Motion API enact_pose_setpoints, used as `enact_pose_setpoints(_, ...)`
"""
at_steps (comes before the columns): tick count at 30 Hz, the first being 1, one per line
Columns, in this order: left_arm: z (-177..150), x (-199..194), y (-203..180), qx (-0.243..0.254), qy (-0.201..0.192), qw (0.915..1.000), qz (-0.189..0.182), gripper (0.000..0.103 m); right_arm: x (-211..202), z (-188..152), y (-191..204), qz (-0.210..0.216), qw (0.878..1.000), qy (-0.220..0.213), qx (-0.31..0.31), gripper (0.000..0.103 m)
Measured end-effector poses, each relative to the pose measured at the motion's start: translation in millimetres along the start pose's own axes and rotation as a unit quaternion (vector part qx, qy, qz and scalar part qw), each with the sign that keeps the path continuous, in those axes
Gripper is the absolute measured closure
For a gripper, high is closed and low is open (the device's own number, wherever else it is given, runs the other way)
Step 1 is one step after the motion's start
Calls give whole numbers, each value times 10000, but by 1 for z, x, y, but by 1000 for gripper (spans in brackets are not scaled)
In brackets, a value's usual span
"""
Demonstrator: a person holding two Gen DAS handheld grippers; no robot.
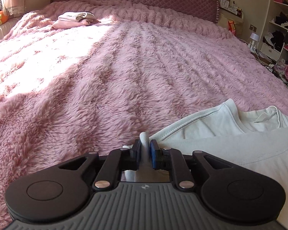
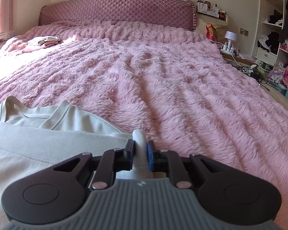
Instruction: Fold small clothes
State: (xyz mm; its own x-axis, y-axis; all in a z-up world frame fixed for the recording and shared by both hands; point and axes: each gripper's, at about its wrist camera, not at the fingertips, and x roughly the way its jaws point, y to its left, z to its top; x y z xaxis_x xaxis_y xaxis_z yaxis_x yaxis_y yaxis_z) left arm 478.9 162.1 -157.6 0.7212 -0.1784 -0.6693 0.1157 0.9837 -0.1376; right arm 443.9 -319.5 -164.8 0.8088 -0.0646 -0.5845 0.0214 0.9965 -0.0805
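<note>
A small white garment (image 1: pixel 230 134) lies on the pink fluffy bed cover, its lower part folded up over the neckline. My left gripper (image 1: pixel 145 147) is shut on the garment's left edge, with a pinch of white cloth sticking up between the pads. My right gripper (image 2: pixel 140 147) is shut on the garment's right edge (image 2: pixel 48 134) in the same way. Both grippers sit low, close to the bed's near side.
A stack of folded clothes (image 1: pixel 74 19) lies at the far left of the bed (image 1: pixel 124 67), also in the right wrist view (image 2: pixel 42 42). The quilted headboard (image 2: pixel 115 11) is at the back. Shelves with clothes (image 2: pixel 278 38) and floor clutter stand to the right.
</note>
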Motion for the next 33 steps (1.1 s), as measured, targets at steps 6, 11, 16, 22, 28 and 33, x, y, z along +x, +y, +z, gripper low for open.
enact_pose_setpoints(6,-3,-50,2,10,-218,9997,56,74,-60,0,-7,-38,9964,-812,255,54)
enact_pose_setpoints(11,-41,-112,-22,208,-307,9982,-473,74,-139,-29,-1,914,9919,-840,276,52)
enact_pose_setpoints(16,-91,-153,-48,-35,-151,9961,-873,61,-190,-73,22,1211,9912,-534,86,41)
enact_pose_setpoints(22,-120,-162,-63,65,91,9970,-761,43,-209,-102,36,928,9951,-138,317,39)
enact_pose_setpoints(28,-132,-146,-49,-279,343,9978,-492,40,-193,-114,29,651,9953,281,662,40)
enact_pose_setpoints(33,-139,-142,-37,-586,375,9957,-620,40,-178,-127,8,632,9895,603,1153,41)
